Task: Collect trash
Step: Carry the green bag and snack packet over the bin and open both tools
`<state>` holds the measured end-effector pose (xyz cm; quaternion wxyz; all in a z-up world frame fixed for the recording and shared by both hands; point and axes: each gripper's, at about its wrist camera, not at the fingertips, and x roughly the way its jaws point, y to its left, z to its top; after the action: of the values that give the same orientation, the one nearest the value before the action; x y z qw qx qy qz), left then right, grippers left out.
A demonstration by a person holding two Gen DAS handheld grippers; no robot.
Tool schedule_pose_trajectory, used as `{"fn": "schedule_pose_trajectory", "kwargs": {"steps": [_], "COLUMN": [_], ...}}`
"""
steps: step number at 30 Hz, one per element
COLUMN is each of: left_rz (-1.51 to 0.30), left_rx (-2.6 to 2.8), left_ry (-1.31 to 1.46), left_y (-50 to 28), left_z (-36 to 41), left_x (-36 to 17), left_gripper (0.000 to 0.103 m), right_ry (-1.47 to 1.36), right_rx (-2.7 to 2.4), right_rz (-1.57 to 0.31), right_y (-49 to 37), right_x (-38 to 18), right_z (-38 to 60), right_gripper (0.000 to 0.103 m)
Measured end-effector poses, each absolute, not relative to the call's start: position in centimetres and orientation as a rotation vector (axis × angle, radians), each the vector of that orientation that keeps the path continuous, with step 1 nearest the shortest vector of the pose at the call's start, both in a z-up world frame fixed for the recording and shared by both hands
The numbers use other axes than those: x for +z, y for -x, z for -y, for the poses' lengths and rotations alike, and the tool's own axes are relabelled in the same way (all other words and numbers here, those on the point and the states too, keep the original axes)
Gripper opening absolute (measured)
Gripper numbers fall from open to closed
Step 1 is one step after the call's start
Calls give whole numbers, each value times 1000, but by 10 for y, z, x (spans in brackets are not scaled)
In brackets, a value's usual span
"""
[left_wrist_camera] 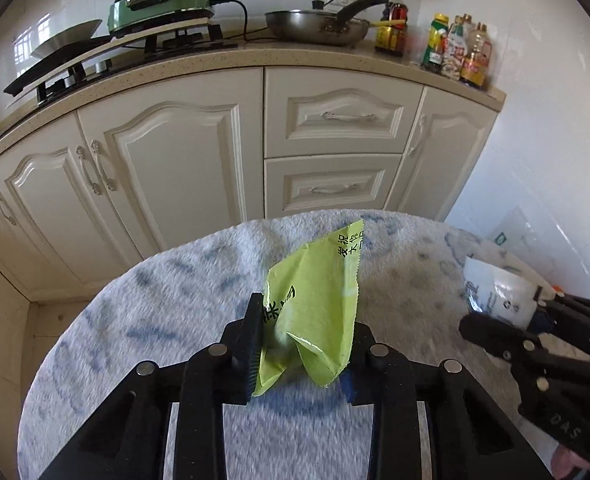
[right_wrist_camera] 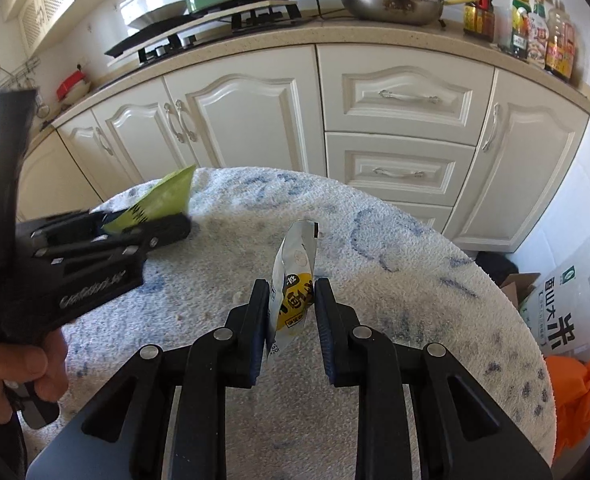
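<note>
Over the round tabletop (left_wrist_camera: 143, 320) covered in a white-and-blue fleecy cloth, both grippers carry trash. The left gripper (left_wrist_camera: 303, 344) has its jaws pinching a crumpled lime-green wrapper (left_wrist_camera: 315, 300) with black printed characters; the wrapper stands up between them, above the cloth near the tabletop's middle. The right gripper (right_wrist_camera: 291, 316) has its jaws pressed against a silver-and-yellow snack packet (right_wrist_camera: 295, 280), which sticks upward above the tabletop. In the right wrist view a hand (right_wrist_camera: 19, 376) grips the left tool's handle at the tabletop's left edge. Beyond the tabletop stand cream cabinets (left_wrist_camera: 175, 168), with a wok (left_wrist_camera: 315, 28) above them.
</note>
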<state>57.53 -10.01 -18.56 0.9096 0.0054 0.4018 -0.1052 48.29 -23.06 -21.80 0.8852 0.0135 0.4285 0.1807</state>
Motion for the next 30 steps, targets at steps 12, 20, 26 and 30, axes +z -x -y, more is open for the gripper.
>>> {"fn": "schedule_pose_trajectory", "kwargs": {"steps": [12,20,26,30], "left_rz": [-657,-527,-462,-448], "left_rx": [-252,-368,-471,-531], "left_ry": [56,66,61,42], "left_y": [-420,-300,-239,-219], "left_z": [111,146,181,207], "left_x": [-114,-77,-56,-56], "left_gripper": [28,28,28,28], "right_ry": [-33,-64,-89,-89], "right_rx": [396,347,299,251], "right_rz": [-773,-666,-602,-573], "right_y": [-389,-302,-242,-212], "right_x": [-155,-101,-73,-66], "right_z": [248,306,357,384], "right_gripper": [23,23,23,23]}}
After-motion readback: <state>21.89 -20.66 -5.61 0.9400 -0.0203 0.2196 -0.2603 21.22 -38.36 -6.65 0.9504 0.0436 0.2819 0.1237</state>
